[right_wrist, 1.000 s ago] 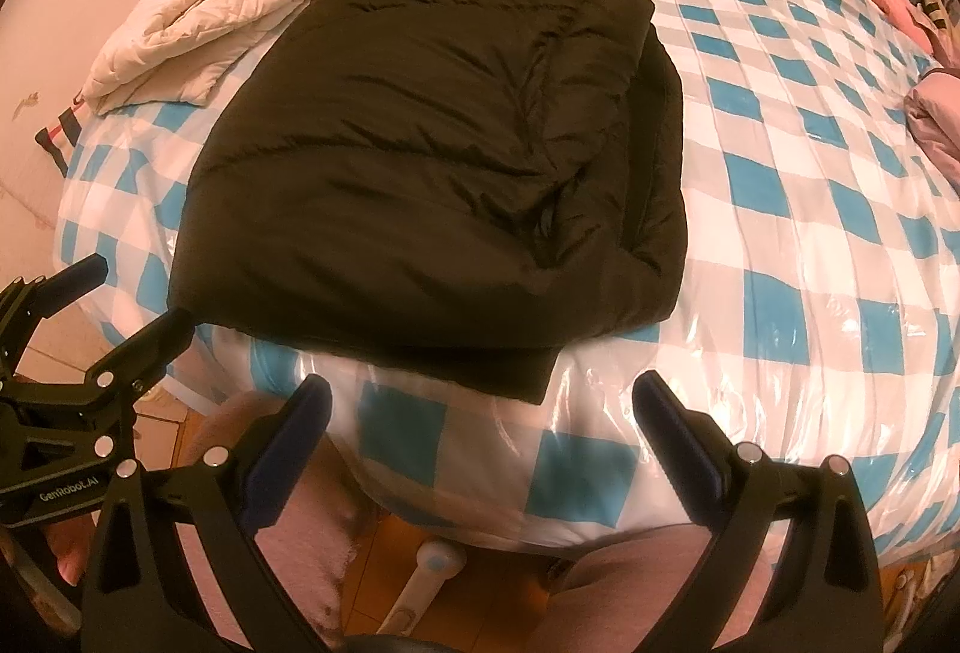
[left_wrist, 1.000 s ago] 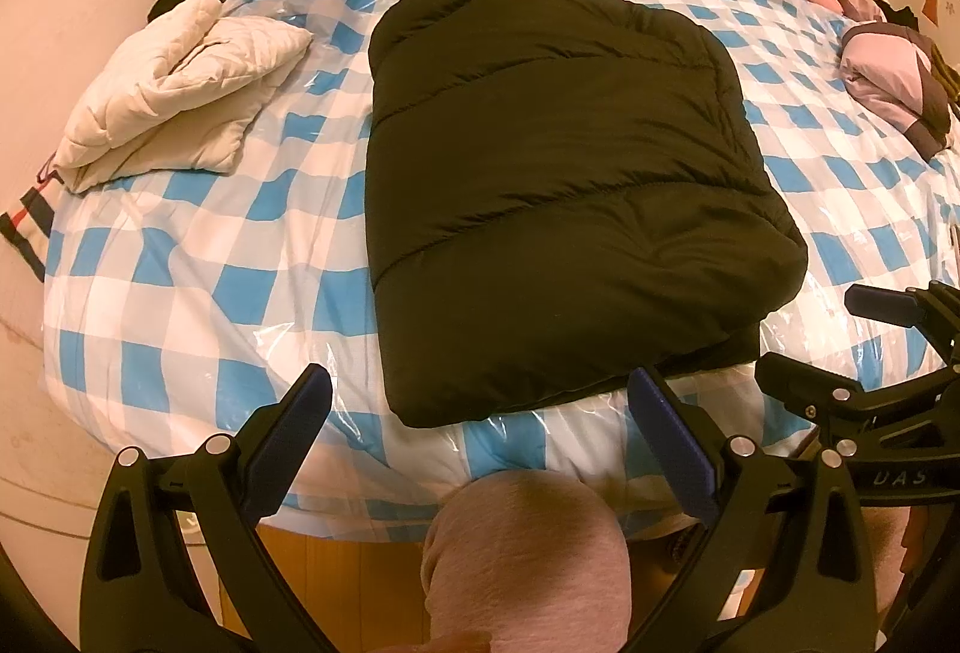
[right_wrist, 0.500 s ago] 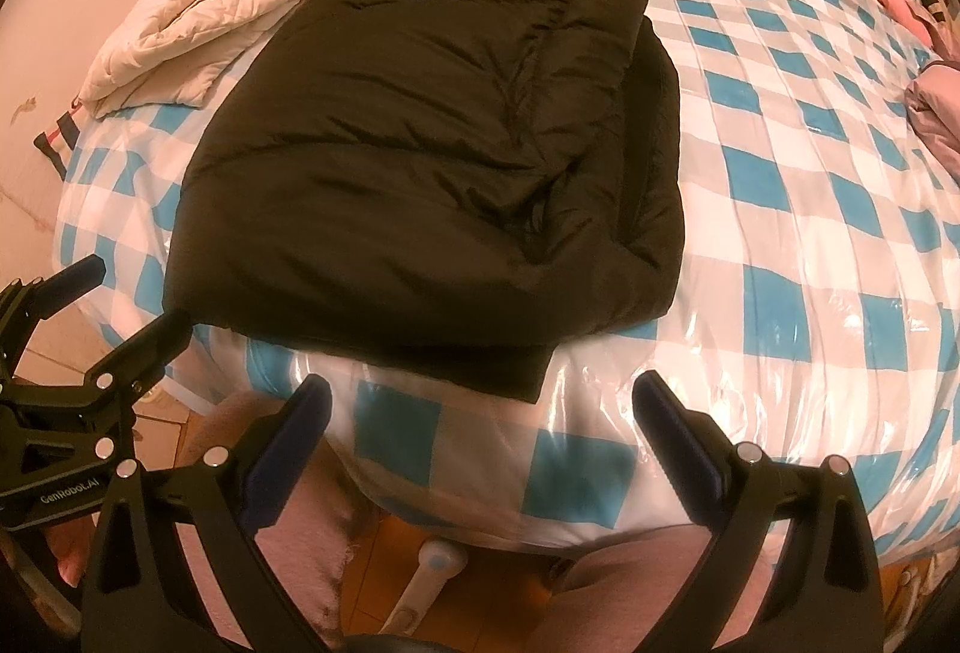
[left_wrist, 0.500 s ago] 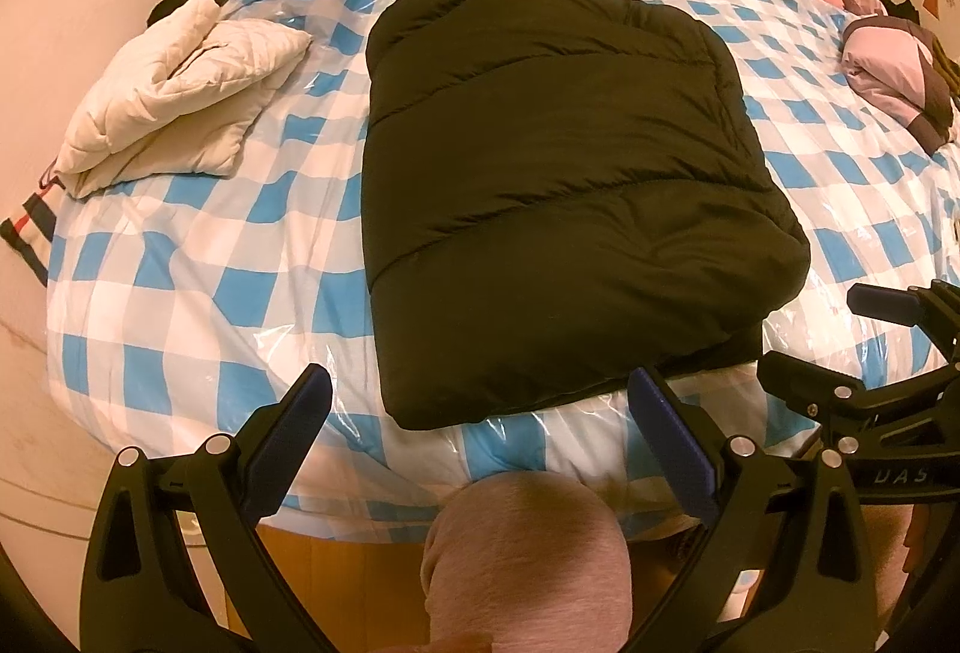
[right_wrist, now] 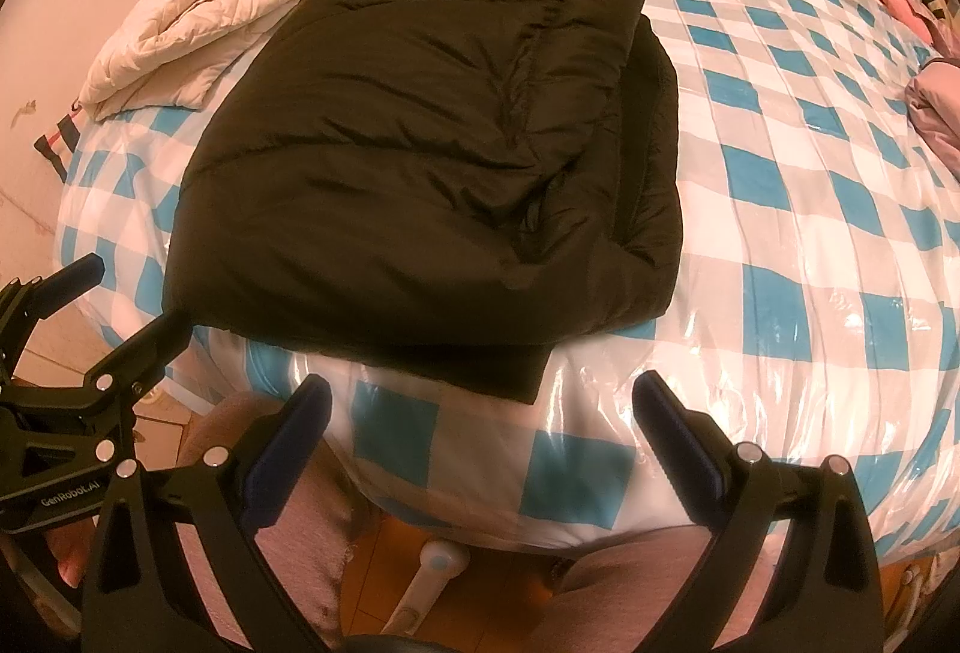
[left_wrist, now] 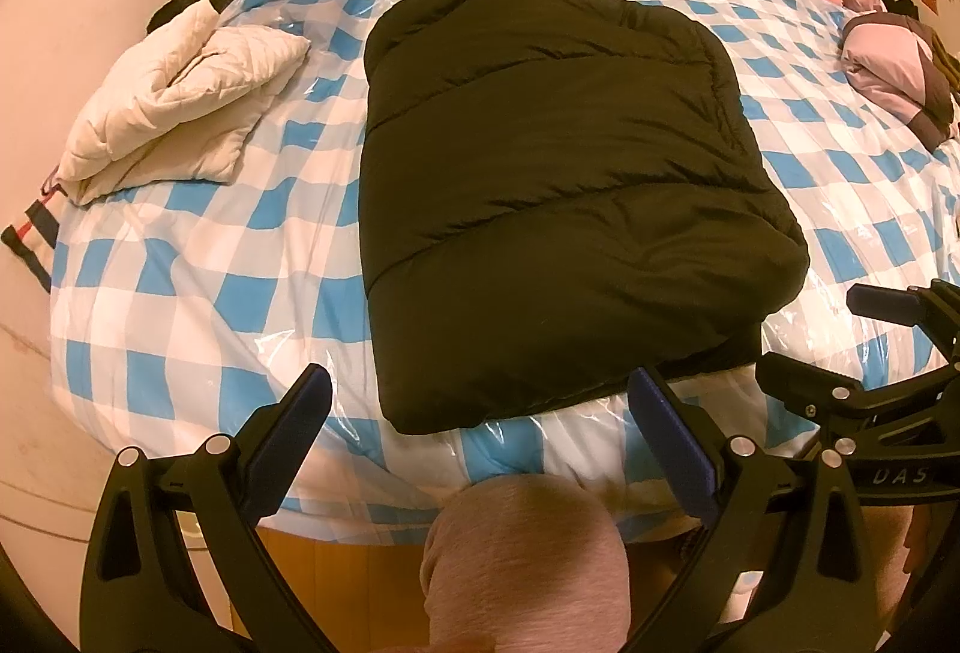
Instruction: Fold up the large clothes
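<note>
I see the folded black padded jacket (right_wrist: 420,143) lying on my landmark, the blue-and-white checked plastic-covered bed (right_wrist: 780,173). My right gripper (right_wrist: 480,437) hangs spread wide off the bed's near edge, the left gripper (right_wrist: 114,305) just beside the jacket's near-left corner, a cream quilted garment (right_wrist: 180,41) far-left.

Left hand-held gripper (left_wrist: 480,413) and right hand-held gripper (right_wrist: 480,413) both gape, empty.

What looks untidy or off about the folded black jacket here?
The black jacket is folded unevenly: a lower layer sticks out along its right side and near edge, which overhangs the bed edge. Nothing looks damaged.
</note>
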A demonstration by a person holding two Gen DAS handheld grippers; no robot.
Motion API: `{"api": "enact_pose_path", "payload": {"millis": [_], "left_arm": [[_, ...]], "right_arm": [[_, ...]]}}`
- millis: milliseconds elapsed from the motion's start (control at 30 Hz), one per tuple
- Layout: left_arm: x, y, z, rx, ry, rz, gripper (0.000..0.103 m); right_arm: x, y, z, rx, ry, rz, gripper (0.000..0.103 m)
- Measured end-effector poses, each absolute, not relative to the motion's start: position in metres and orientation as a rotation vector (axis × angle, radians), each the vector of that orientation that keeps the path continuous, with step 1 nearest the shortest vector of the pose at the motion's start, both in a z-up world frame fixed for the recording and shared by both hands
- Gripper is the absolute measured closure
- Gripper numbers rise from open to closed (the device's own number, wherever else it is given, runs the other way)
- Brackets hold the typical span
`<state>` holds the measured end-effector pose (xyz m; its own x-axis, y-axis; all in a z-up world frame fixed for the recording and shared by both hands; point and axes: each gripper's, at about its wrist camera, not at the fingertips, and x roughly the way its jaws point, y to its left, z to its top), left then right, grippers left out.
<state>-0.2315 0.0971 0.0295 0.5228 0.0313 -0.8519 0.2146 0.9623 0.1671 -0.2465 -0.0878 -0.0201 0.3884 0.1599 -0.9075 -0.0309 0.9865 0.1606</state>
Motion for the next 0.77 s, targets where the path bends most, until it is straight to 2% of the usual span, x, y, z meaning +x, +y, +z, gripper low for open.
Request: {"api": "enact_pose_path", "payload": {"millis": [267,400,767], "left_arm": [[-0.241,0.099,0.043,0.18,0.936,-0.132,0.008],[-0.244,0.095,0.049,0.23,0.89,-0.093,0.008],[-0.253,0.075,0.053,0.234,0.932,-0.1,0.008]], "right_arm": [[-0.246,-0.094,-0.019,0.139,1.165,0.123,0.007],[-0.247,-0.099,-0.017,0.147,1.157,0.119,0.007],[-0.259,-0.114,-0.006,0.178,1.119,0.11,0.007]]}}
